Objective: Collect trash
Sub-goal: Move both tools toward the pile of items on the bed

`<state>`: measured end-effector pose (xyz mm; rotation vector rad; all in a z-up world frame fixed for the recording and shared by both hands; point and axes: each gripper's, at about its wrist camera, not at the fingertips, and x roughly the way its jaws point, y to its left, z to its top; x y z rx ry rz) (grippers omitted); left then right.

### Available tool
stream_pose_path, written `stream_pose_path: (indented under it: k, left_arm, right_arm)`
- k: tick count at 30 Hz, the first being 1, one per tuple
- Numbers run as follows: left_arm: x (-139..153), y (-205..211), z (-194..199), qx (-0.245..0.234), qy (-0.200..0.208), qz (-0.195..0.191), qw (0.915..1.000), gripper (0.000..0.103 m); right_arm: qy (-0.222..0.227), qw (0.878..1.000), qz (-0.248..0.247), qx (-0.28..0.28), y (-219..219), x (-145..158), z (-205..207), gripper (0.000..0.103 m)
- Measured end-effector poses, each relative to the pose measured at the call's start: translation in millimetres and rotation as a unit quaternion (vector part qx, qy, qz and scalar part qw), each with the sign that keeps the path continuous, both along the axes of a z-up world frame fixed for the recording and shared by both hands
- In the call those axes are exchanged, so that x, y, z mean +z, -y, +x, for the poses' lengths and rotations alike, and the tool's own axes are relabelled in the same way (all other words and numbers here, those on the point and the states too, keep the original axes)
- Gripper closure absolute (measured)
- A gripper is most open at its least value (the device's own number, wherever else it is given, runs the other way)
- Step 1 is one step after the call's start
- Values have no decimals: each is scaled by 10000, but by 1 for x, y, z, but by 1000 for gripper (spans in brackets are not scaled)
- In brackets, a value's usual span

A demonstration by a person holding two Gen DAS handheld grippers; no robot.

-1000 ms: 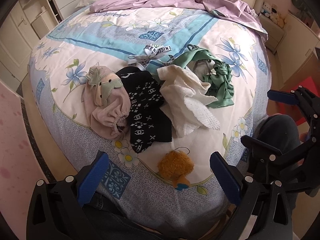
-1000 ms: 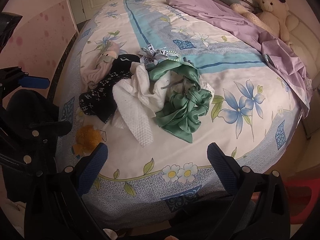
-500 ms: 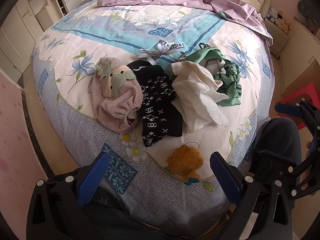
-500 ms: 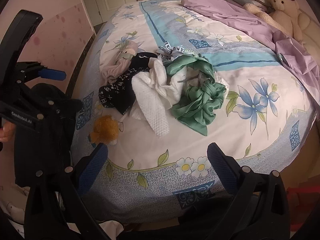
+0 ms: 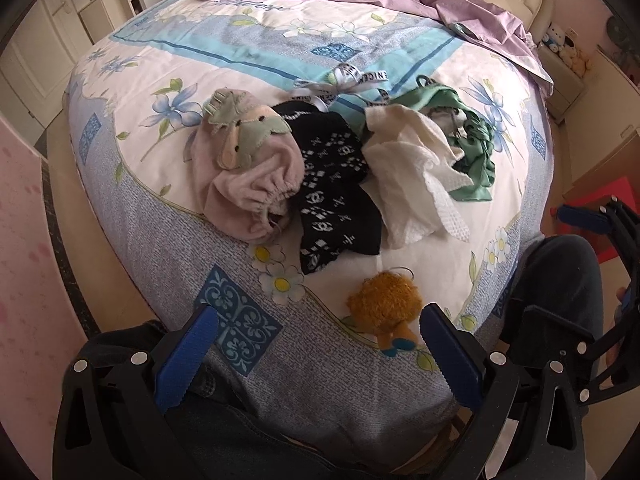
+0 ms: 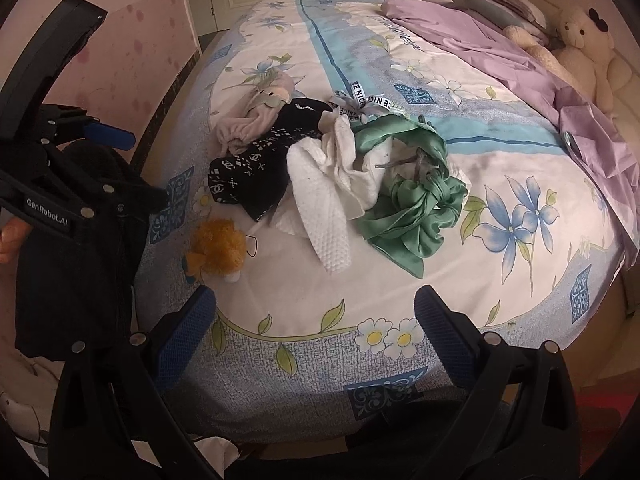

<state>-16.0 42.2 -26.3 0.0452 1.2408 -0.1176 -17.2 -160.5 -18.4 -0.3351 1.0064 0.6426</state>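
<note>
A heap of cloth lies on the floral bed (image 5: 280,380): a pink garment (image 5: 248,176), a black patterned piece (image 5: 336,200), a white towel (image 5: 416,184), a green satin piece (image 5: 472,148) and a printed ribbon (image 5: 352,80). A small orange plush (image 5: 386,308) lies near the bed's front edge. My left gripper (image 5: 316,356) is open and empty, just short of the plush. My right gripper (image 6: 316,340) is open and empty over the bed's near edge, in front of the towel (image 6: 320,196) and green piece (image 6: 416,204). The plush also shows in the right wrist view (image 6: 218,246).
A purple sheet (image 6: 500,52) and a cream teddy bear (image 6: 576,52) lie at the bed's far end. A pink wall panel (image 6: 132,48) stands left of the bed. A red object (image 5: 600,208) sits on the floor at the right. The left gripper's body (image 6: 60,184) shows in the right wrist view.
Both grippers have drifted: the heap has slid right and nearer in the left view, and right in the right view. The left gripper's body has come further into the right view. Both stay open.
</note>
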Motion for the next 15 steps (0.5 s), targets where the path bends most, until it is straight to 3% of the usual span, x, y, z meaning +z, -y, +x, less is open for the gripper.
stream_pose_path:
  k: [7,15]
  left_arm:
    - [-13,18,-7,-279,-89,-28,9996,4]
    - [-28,32,-5,-528,-116,-9,9985,4]
  right_arm:
    - [162,9999,18,18,1,8,7,6]
    - [-97,9999,123,37,0,6,22,7]
